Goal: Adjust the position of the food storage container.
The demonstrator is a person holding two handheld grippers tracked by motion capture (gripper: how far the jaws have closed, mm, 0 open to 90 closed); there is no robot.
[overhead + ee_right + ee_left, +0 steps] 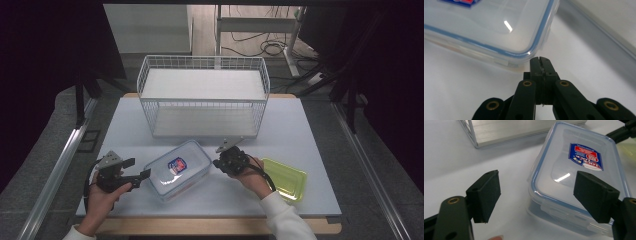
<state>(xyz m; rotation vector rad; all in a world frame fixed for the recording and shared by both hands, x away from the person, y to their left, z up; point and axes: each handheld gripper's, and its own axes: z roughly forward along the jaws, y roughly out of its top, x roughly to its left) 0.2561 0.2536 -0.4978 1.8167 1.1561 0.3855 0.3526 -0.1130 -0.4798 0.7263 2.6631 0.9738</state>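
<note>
Overhead: white table (dark room, floor cables); left gripper jaws open, right gripper jaws closed, empty.

So the lidded container sits near the front middle of the table, turned at an angle. Wire basket is behind it, toward the far edge. A shallow tray lies to the container's right. Left gripper is just left of the container, right gripper right up against its right corner, between container and tray.
</note>
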